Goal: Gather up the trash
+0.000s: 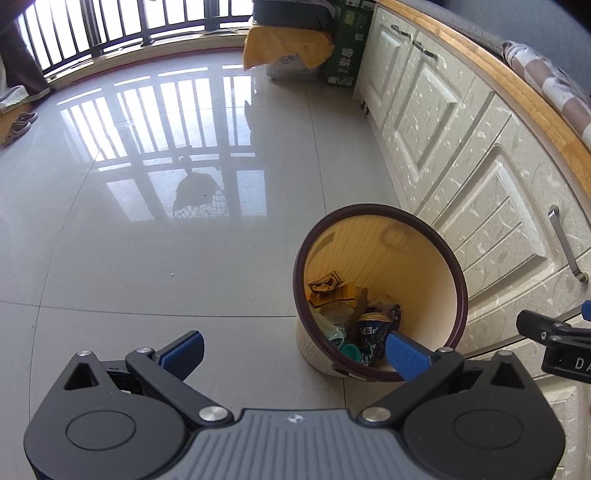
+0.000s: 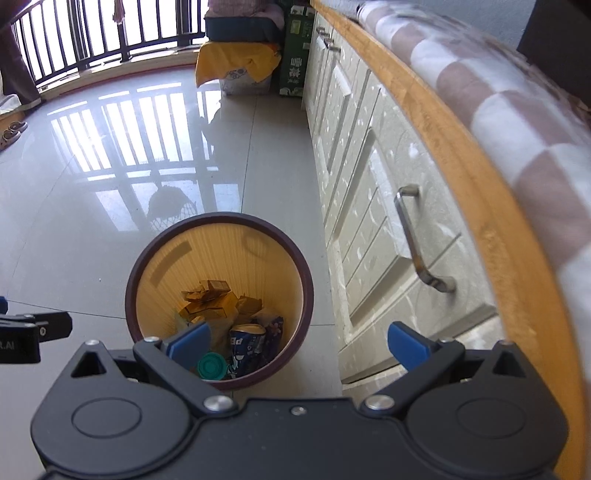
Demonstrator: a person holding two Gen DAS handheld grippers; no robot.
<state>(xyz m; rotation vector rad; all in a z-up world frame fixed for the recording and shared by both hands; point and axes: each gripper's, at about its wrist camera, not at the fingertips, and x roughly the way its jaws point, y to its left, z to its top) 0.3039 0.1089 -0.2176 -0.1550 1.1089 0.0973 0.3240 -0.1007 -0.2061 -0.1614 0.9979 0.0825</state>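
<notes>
A round waste bin with a dark maroon rim point(image 1: 458, 273) point(image 2: 304, 284) stands on the tiled floor next to the cabinets. Inside it lie crumpled brown paper point(image 1: 327, 282) point(image 2: 210, 302), a blue can point(image 1: 371, 332) point(image 2: 247, 341) and a green lid point(image 2: 211, 366). My left gripper point(image 1: 293, 350) is open and empty, hovering above the bin's near left side. My right gripper point(image 2: 299, 345) is open and empty, above the bin's near right rim. Part of the right gripper shows at the left wrist view's right edge point(image 1: 554, 339).
Cream cabinet doors with metal handles point(image 2: 417, 236) point(image 1: 567, 243) run along the right under a wooden counter edge point(image 2: 491, 206). A yellow-covered box point(image 1: 288, 48) and a green carton point(image 1: 349, 44) stand at the far end. Window railings point(image 1: 110, 26) are behind.
</notes>
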